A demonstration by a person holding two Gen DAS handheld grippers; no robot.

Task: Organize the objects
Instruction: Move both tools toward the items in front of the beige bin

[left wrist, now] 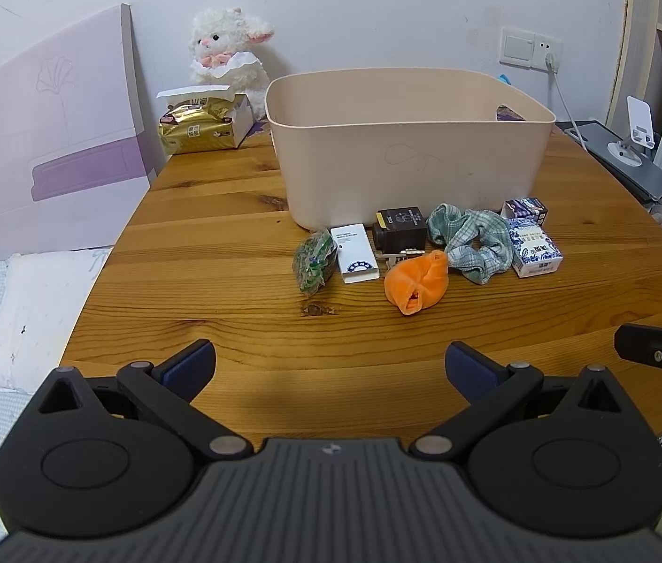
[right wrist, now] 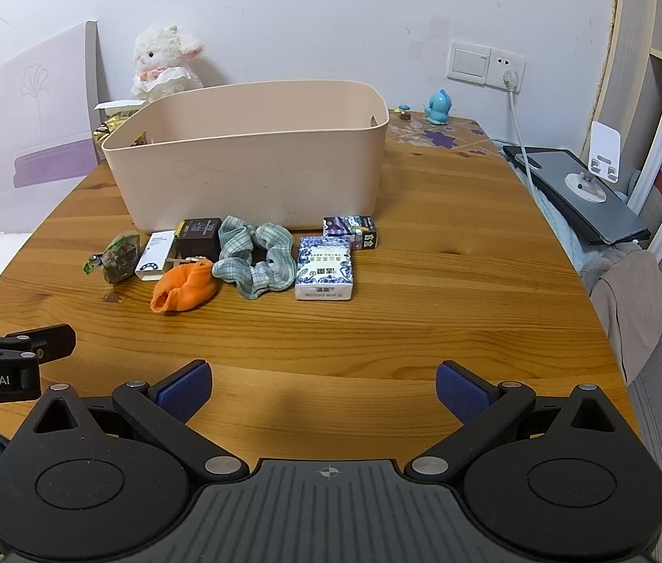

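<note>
A beige plastic bin (left wrist: 406,140) (right wrist: 256,164) stands on the wooden table (left wrist: 218,244). In front of it lie a green snack packet (left wrist: 314,260) (right wrist: 119,257), a white box (left wrist: 354,253) (right wrist: 156,255), a black box (left wrist: 400,230) (right wrist: 198,237), an orange cloth (left wrist: 418,284) (right wrist: 185,288), a green checked scrunchie (left wrist: 472,241) (right wrist: 258,258), a blue-and-white box (left wrist: 535,246) (right wrist: 325,267) and a small purple box (left wrist: 526,209) (right wrist: 350,231). My left gripper (left wrist: 329,366) and right gripper (right wrist: 324,387) are both open and empty, near the table's front edge, well short of the objects.
A plush lamb (left wrist: 230,47) and a tissue box (left wrist: 209,122) stand at the back left. A blue figurine (right wrist: 439,105) is at the back right. A phone stand on a grey laptop (right wrist: 580,187) lies right of the table. A bed (left wrist: 2,309) is on the left.
</note>
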